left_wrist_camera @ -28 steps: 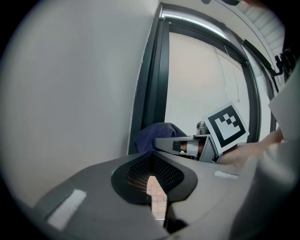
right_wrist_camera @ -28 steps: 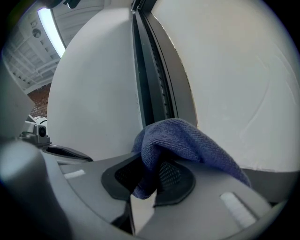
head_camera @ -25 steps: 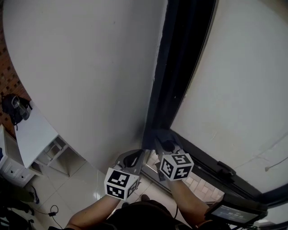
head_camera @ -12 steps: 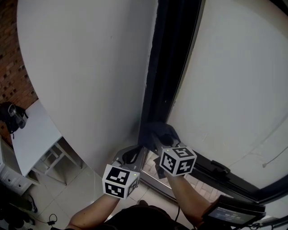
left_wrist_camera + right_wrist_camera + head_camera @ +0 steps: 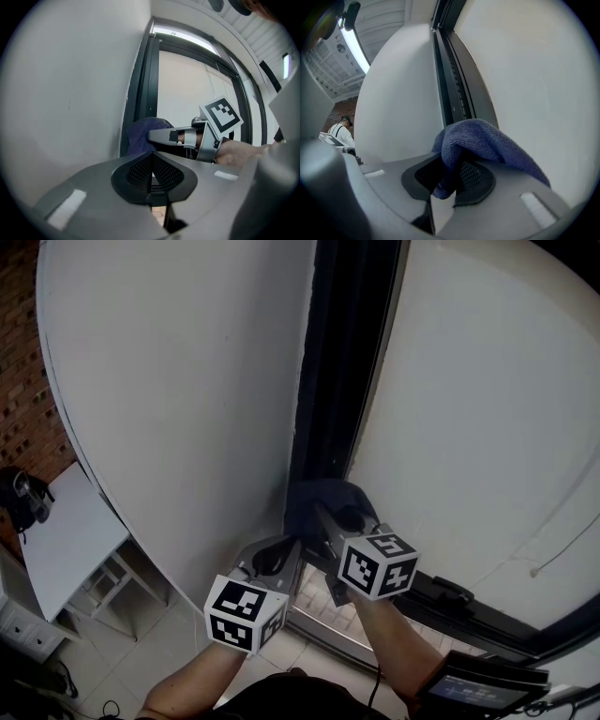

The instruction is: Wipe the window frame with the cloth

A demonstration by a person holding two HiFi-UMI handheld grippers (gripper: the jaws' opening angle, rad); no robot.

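The dark window frame [image 5: 339,381] runs upright between a white wall and a pale pane. A blue cloth [image 5: 321,501] is pressed against its lower part, with my right gripper [image 5: 328,523] shut on it. In the right gripper view the cloth [image 5: 487,140] bulges out of the shut jaws [image 5: 450,180], right at the frame [image 5: 454,89]. My left gripper [image 5: 277,561] hangs just left of the frame, jaws shut with nothing between them [image 5: 150,176]. Its view shows the cloth [image 5: 140,133] and the right gripper [image 5: 161,136] ahead against the frame [image 5: 145,84].
White wall [image 5: 169,381] lies left of the frame and the pale pane [image 5: 487,409] right. A window handle [image 5: 455,592] sits on the bottom rail. A white table [image 5: 66,531] and brick wall [image 5: 19,362] are at the left. A person [image 5: 340,131] stands far off.
My right gripper and the cloth have slid a little up the frame. The left gripper has risen alongside it, still shut.
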